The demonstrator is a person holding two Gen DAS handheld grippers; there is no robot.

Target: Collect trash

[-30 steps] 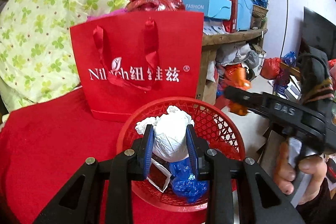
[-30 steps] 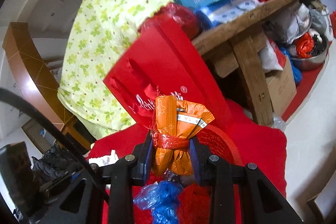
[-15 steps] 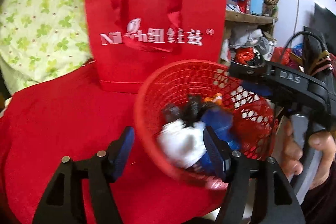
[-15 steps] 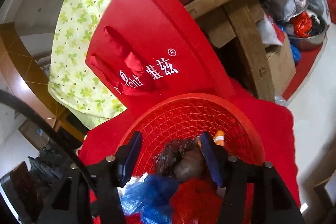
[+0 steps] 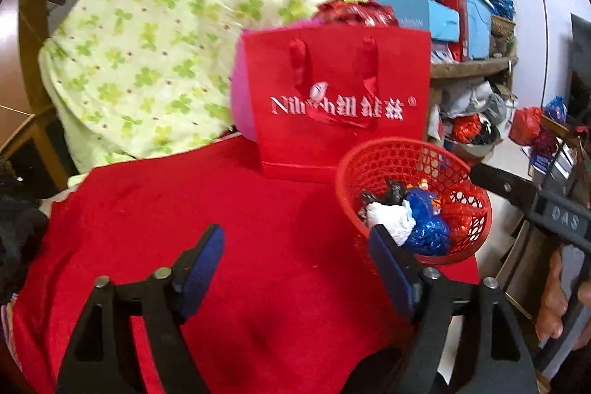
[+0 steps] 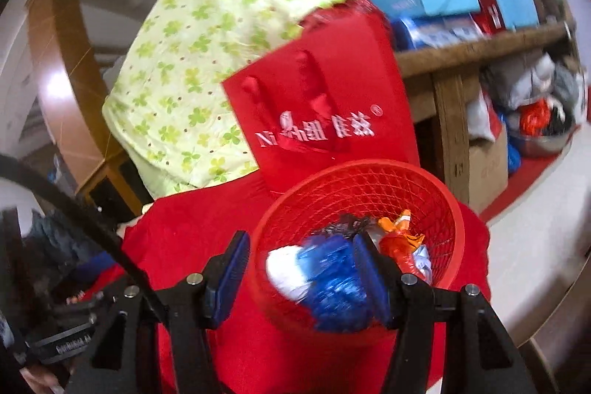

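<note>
Ahead of my left tongs, the red paper bag (image 5: 343, 98) carried white lettering across its front: "Ni", then letters hidden behind a hanging ribbon, then "h", Chinese characters I could not make out for certain, and a small ® mark. From my right tongs the same bag (image 6: 317, 120) showed "Ni", blurred characters and the ®. Off to the right of my left tongs, the dark body of the other tool (image 5: 561, 220) bore "DAS". The light blue box (image 5: 421, 19) behind the bag had print too blurred to read.
</note>
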